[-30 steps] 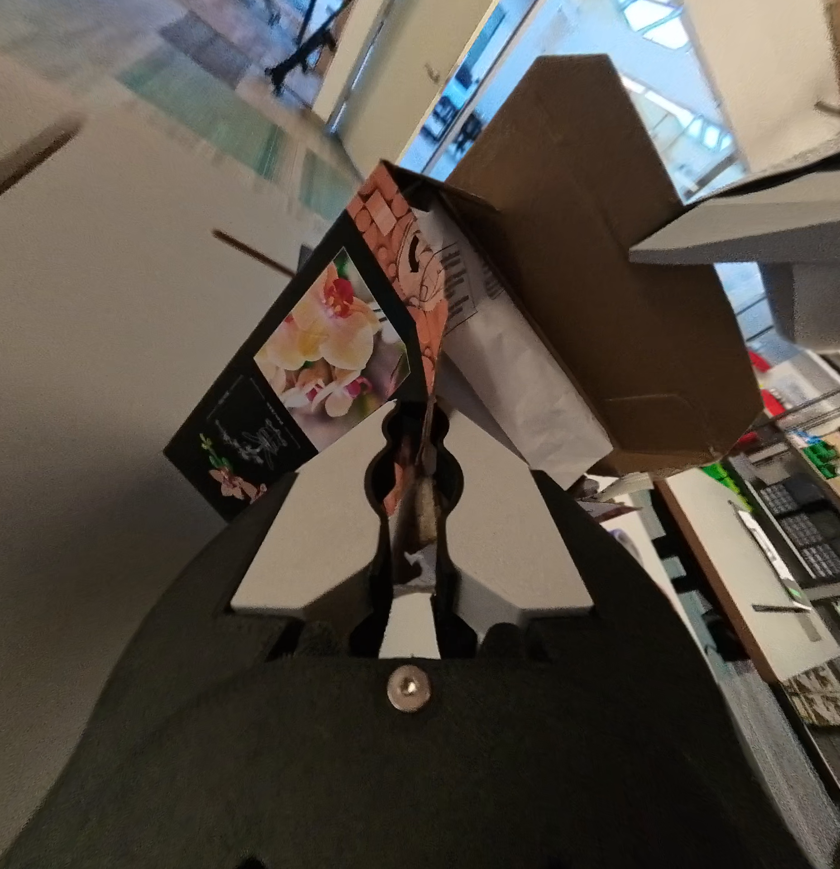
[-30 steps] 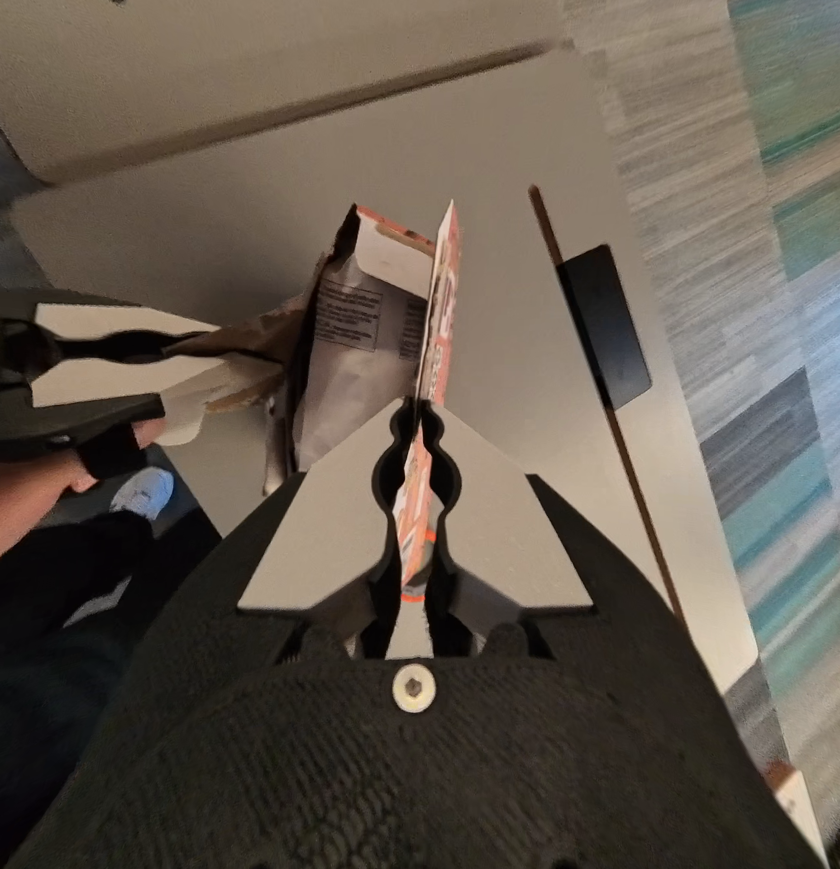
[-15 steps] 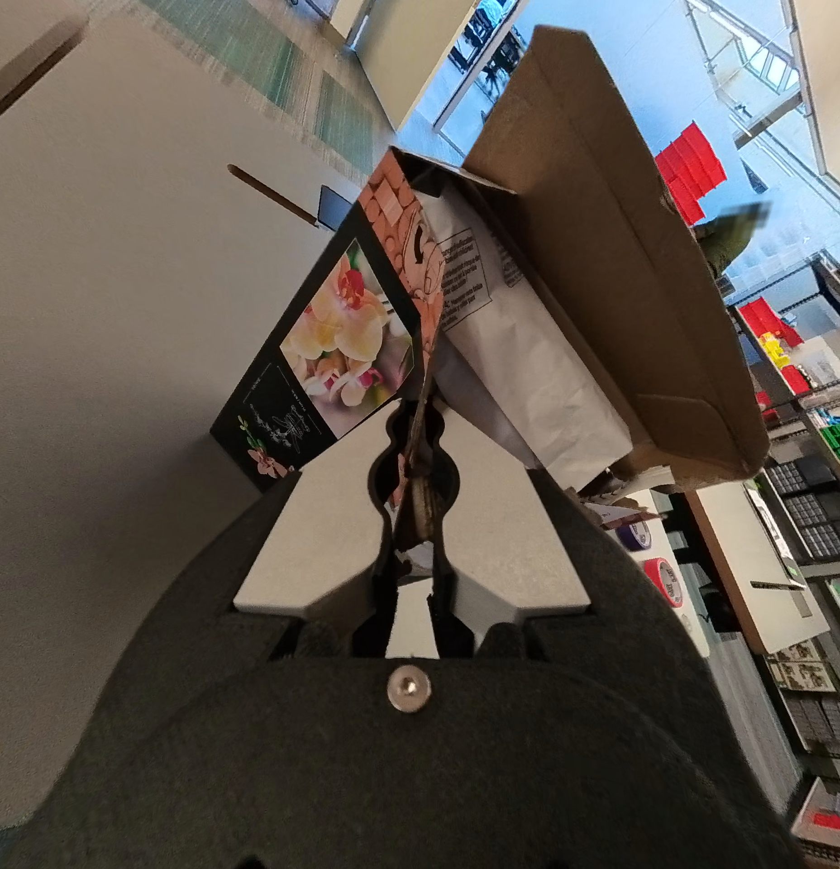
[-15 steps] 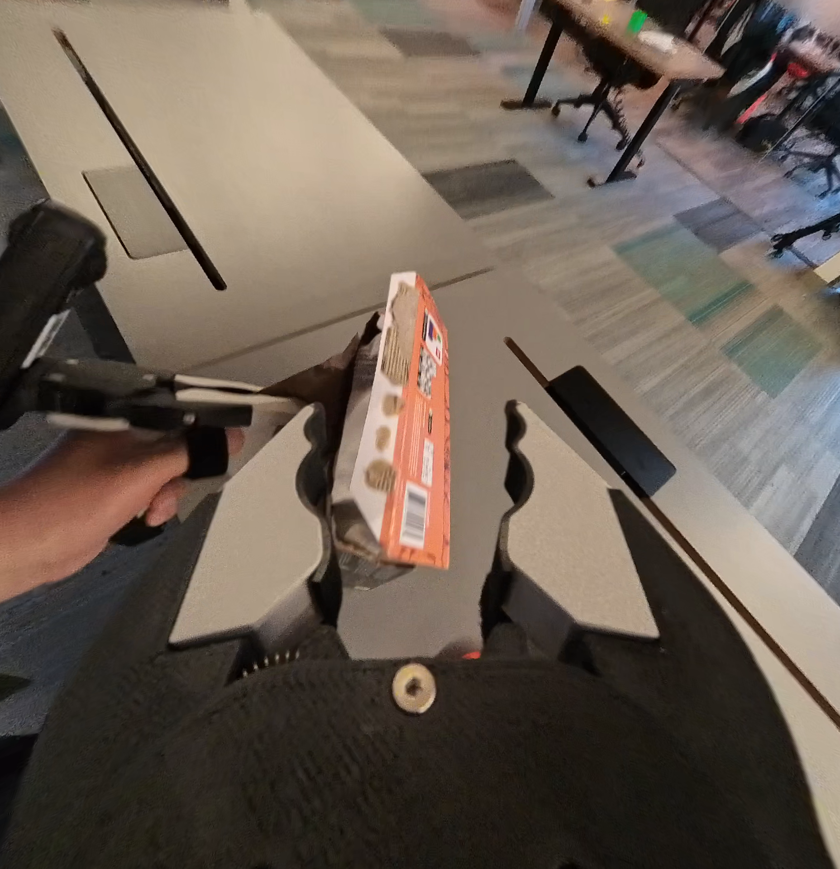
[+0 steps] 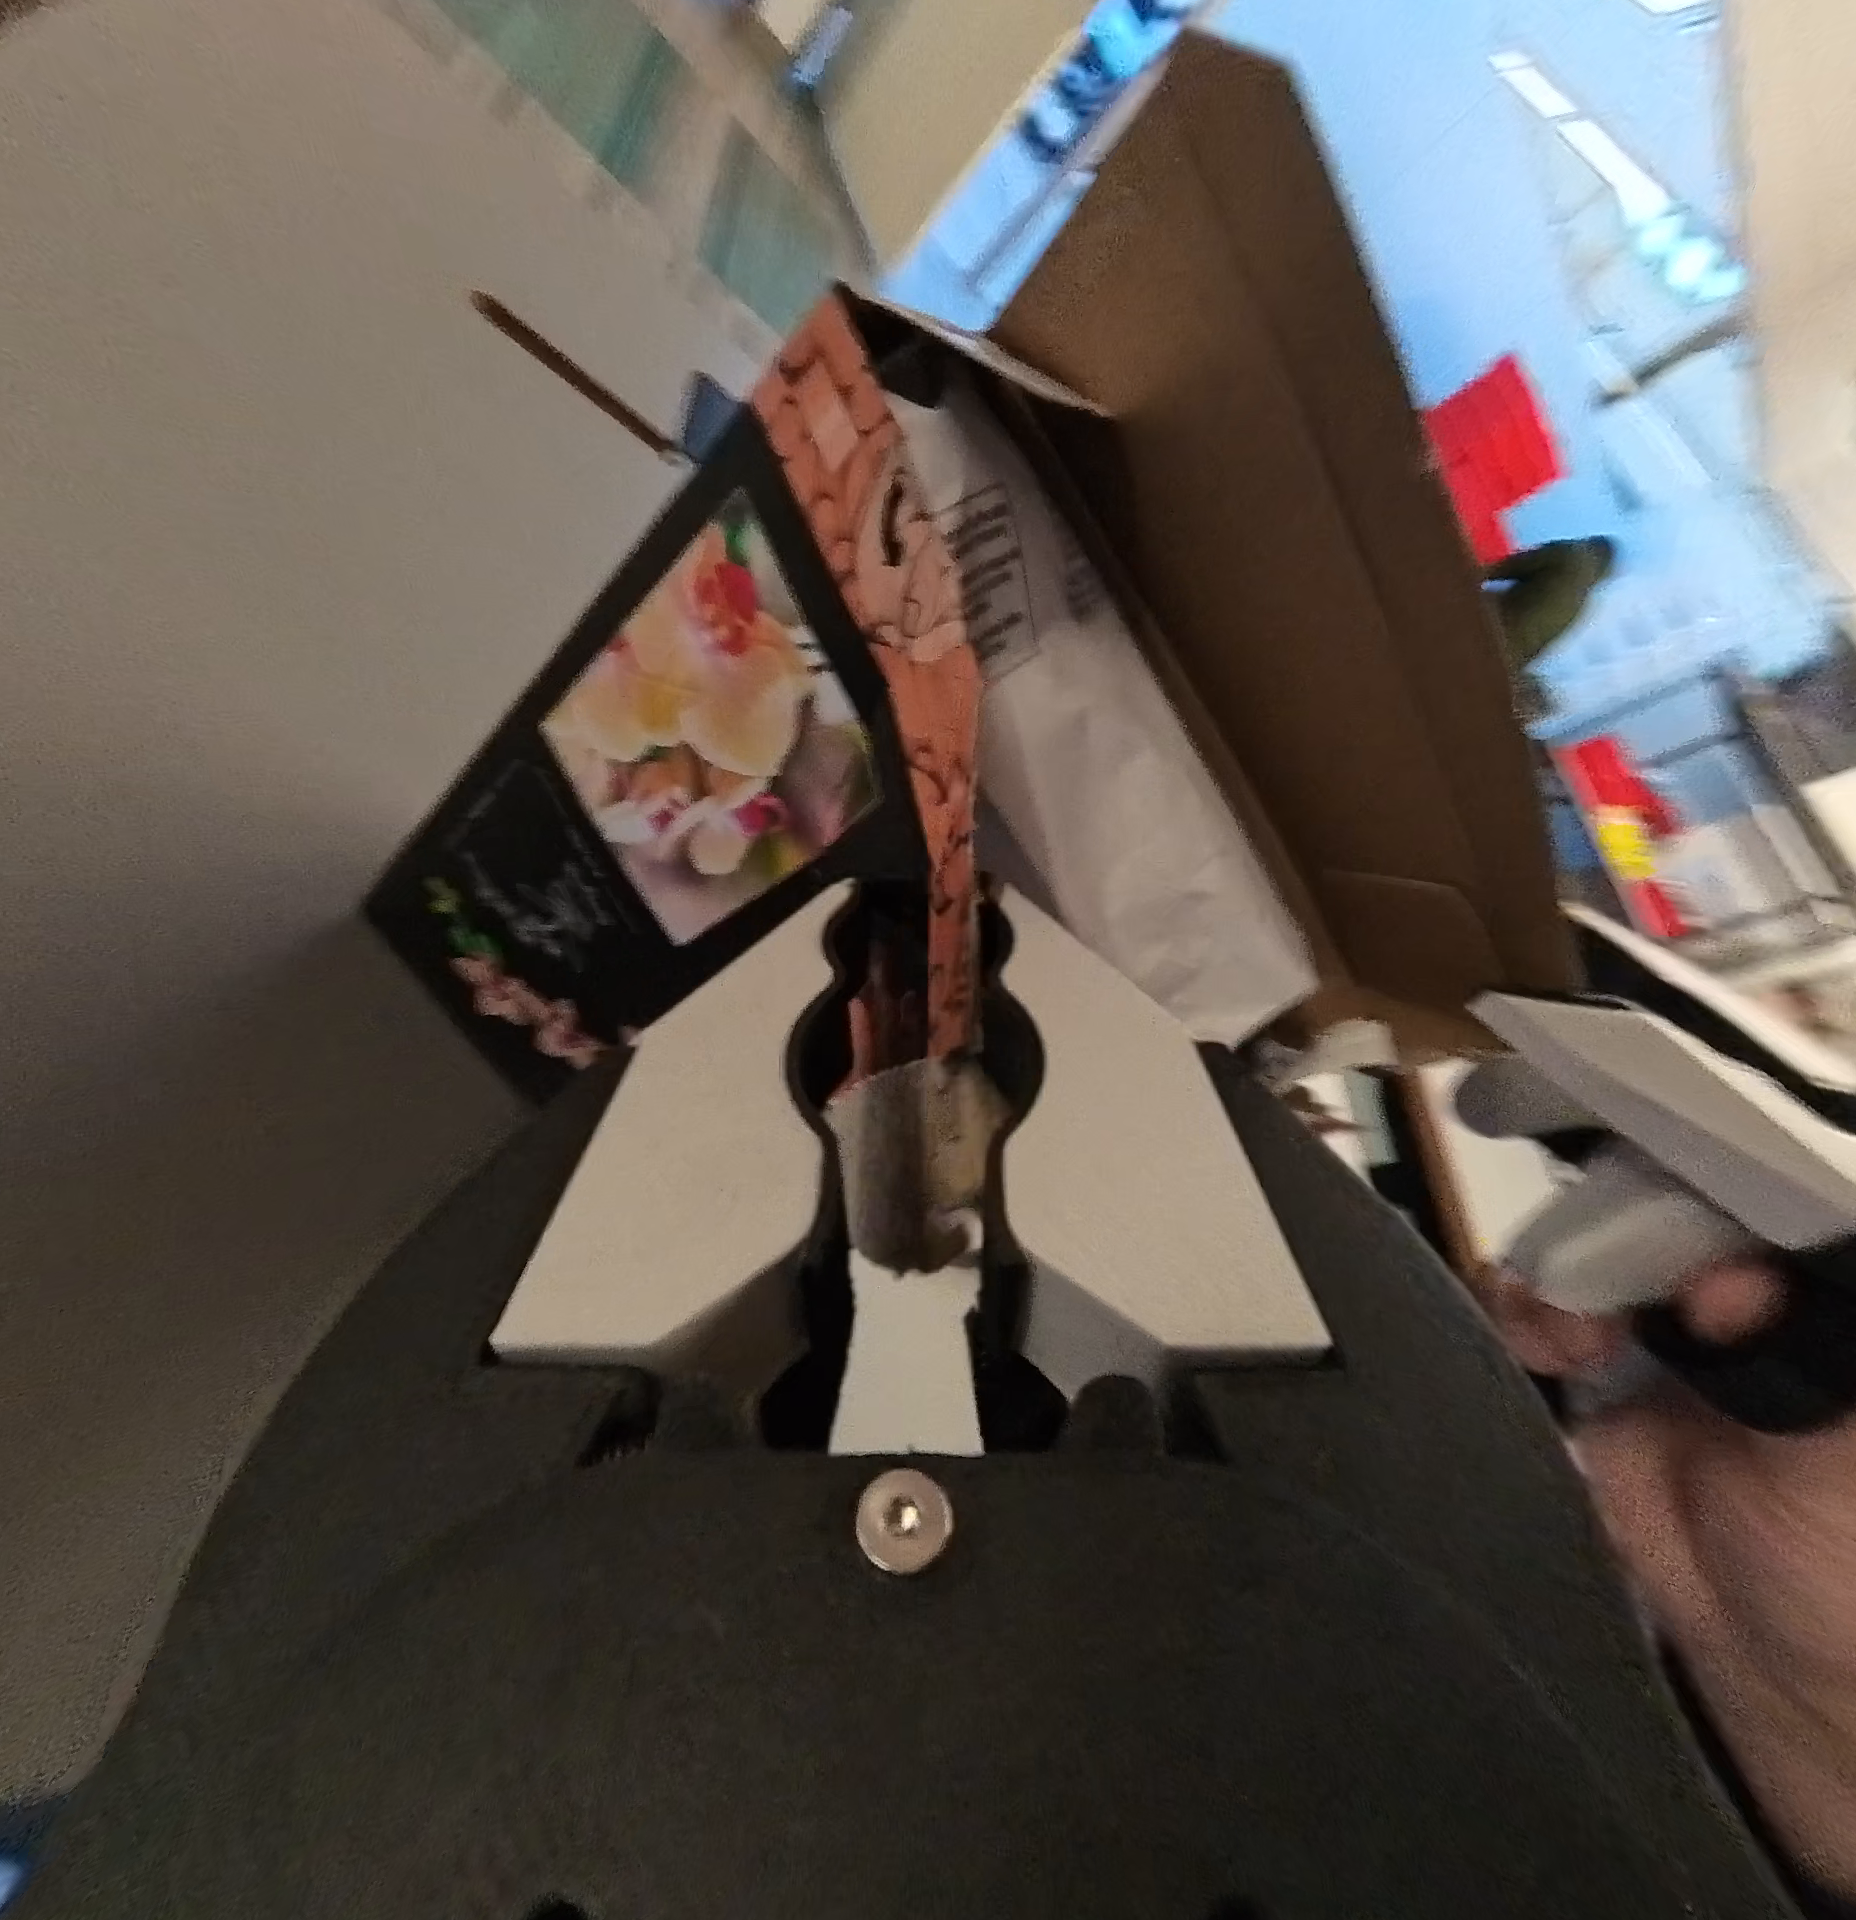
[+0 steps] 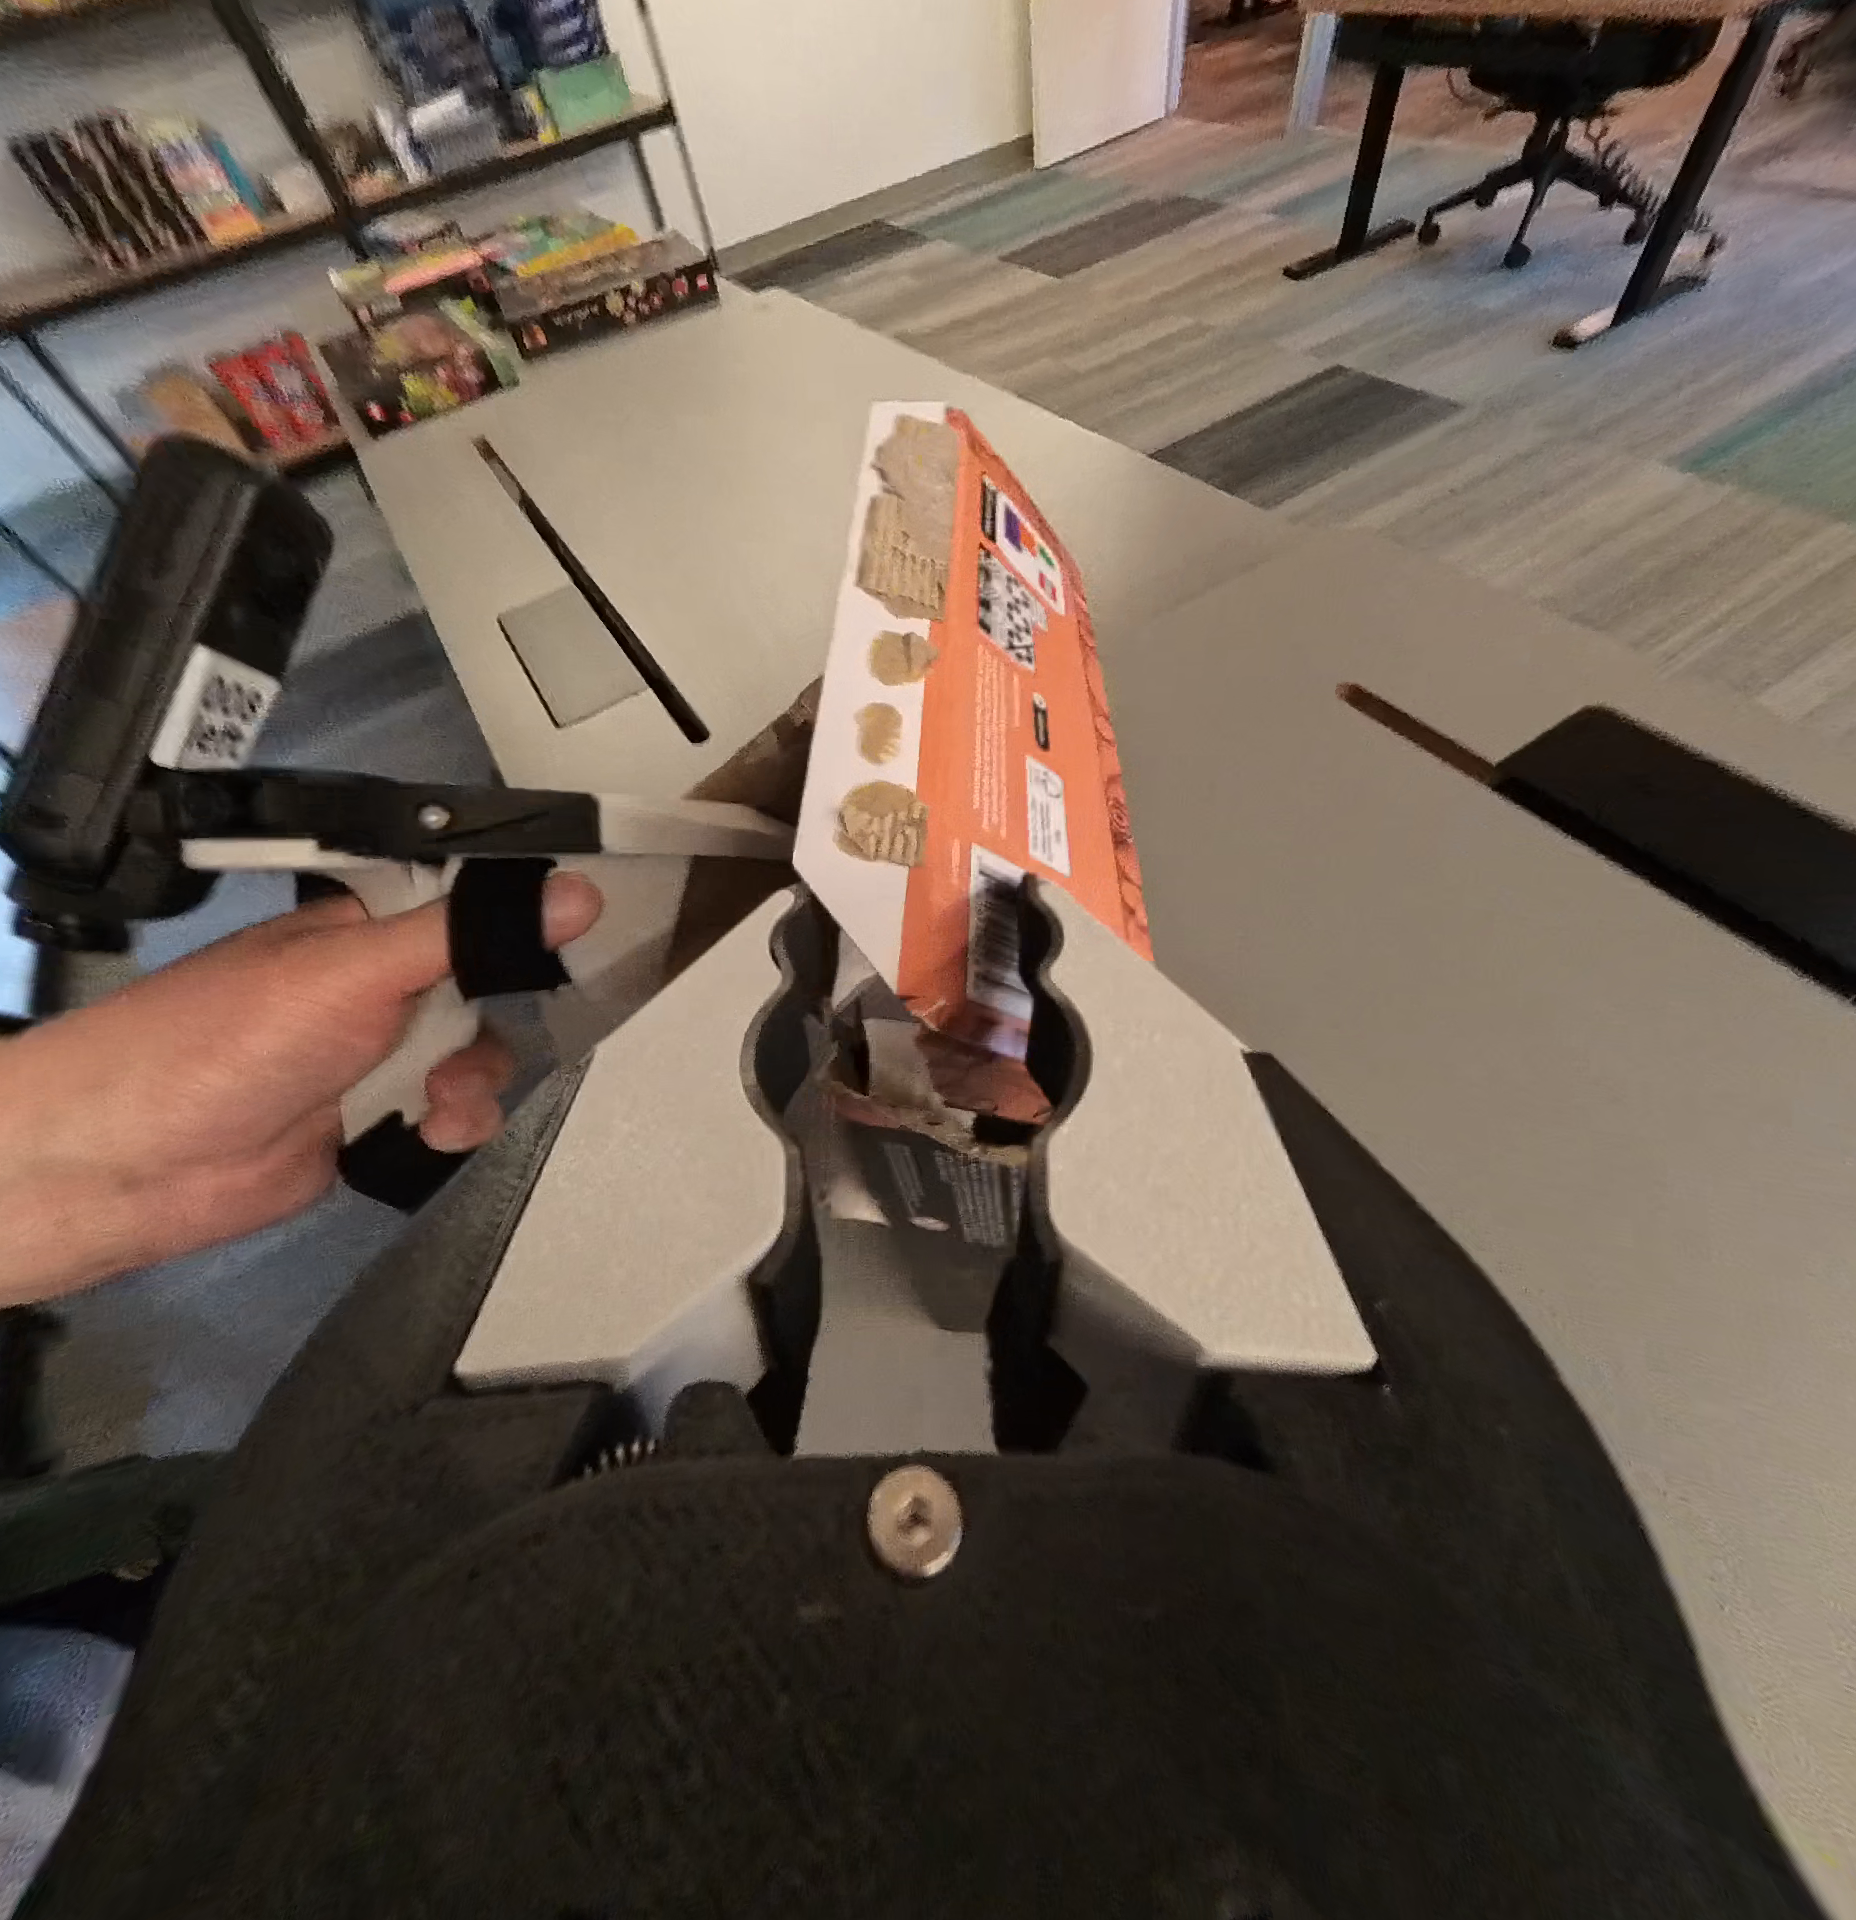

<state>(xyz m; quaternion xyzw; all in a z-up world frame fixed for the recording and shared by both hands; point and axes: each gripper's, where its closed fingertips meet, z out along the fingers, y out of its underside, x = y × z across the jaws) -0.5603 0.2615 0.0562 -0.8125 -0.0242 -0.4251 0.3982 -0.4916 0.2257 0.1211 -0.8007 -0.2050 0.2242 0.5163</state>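
An open orange cardboard box point(image 6: 1007, 675) with a flower picture on one side point(image 5: 695, 748) is held in the air over a grey table point(image 6: 1475, 1091). A white paper bag point(image 5: 1090, 790) sits inside it under a brown inner flap point(image 5: 1267, 468). My left gripper point(image 5: 913, 935) is shut on a torn orange flap of the box; it also shows in the right wrist view point(image 6: 695, 831), held by a hand point(image 6: 228, 1039). My right gripper point(image 6: 919, 914) is closed around the box's lower end, with the box between its fingers point(image 6: 1163, 1039). It shows blurred in the left wrist view point(image 5: 1630, 1091).
The grey table has a slot and a black cover plate point(image 6: 1682, 821). A second grey table point(image 6: 747, 468) behind carries a stack of colourful boxes point(image 6: 550, 291). Shelves stand at the back left. An office chair point(image 6: 1558, 135) and a desk stand at the far right. The gap from one gripper's tips to the other's is roughly 11 cm.
My right gripper let go of the orange flap, opened wide, swung round to the box's lower end and closed on it. My left gripper kept its hold on the flap.
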